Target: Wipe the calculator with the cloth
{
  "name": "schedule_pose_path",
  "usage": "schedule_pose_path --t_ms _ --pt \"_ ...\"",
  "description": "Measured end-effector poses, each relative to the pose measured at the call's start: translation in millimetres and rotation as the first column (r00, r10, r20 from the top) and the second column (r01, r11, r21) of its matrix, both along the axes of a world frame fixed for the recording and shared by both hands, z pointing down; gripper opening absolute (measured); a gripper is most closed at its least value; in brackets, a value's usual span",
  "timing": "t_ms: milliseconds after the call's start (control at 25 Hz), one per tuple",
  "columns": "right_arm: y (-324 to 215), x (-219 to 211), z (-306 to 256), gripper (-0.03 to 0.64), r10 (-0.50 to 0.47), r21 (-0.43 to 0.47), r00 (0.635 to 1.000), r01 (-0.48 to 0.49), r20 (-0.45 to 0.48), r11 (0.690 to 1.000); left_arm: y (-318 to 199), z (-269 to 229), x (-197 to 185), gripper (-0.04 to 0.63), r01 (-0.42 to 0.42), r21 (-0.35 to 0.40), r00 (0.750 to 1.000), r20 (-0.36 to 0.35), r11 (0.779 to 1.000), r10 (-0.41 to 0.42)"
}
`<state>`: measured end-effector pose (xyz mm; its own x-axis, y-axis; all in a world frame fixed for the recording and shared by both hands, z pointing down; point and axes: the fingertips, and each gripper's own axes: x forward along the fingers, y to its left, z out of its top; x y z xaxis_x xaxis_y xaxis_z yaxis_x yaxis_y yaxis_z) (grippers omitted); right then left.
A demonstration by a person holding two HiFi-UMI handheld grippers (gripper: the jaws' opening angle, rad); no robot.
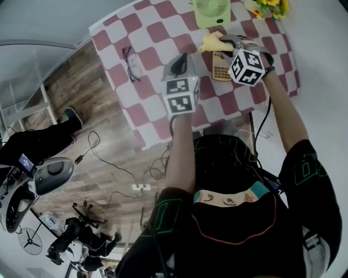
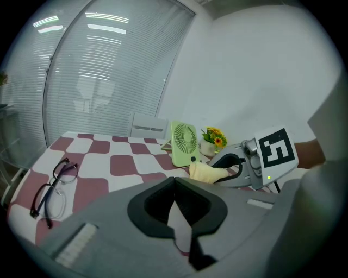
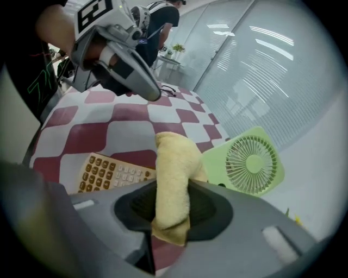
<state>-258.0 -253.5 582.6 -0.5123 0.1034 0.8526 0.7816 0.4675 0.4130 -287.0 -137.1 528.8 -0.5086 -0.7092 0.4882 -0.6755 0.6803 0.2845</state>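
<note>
A beige calculator (image 1: 221, 66) with orange and white keys lies on the red-and-white checked table (image 1: 147, 38). The same calculator (image 3: 111, 172) shows just below the cloth in the right gripper view. My right gripper (image 1: 224, 41) is shut on a yellow cloth (image 1: 211, 43), whose fold (image 3: 174, 168) hangs out past the jaws over the calculator's far end. My left gripper (image 1: 181, 58) hovers to the calculator's left, jaws together and holding nothing. From the left gripper (image 2: 174, 182), the right gripper (image 2: 239, 168) and its cloth (image 2: 206, 172) are seen ahead.
A light green desk fan (image 1: 211, 11) stands at the table's far edge, with a pot of yellow flowers (image 1: 269, 6) to its right. Black-framed glasses (image 1: 132, 62) lie at the table's left. Cables run over the wooden floor (image 1: 109, 163).
</note>
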Motion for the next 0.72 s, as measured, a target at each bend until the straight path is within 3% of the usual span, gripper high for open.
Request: schedule_pose_path --t_ms 160,720 --pt "14.6 17.8 2.4 0.121 -0.05 0.042 0.999 0.05 -0.018 0.998 7.6 -5.6 -3.3 0.011 -0.01 0.001 1.0 0.015 1.0 0.01" --pt "42.8 72.5 5.5 0.12 -0.005 0.115 1.0 0.008 -0.025 0.993 19.8 -34.6 -3.2 0.011 -0.079 0.02 0.993 0.089 0.997 0.077"
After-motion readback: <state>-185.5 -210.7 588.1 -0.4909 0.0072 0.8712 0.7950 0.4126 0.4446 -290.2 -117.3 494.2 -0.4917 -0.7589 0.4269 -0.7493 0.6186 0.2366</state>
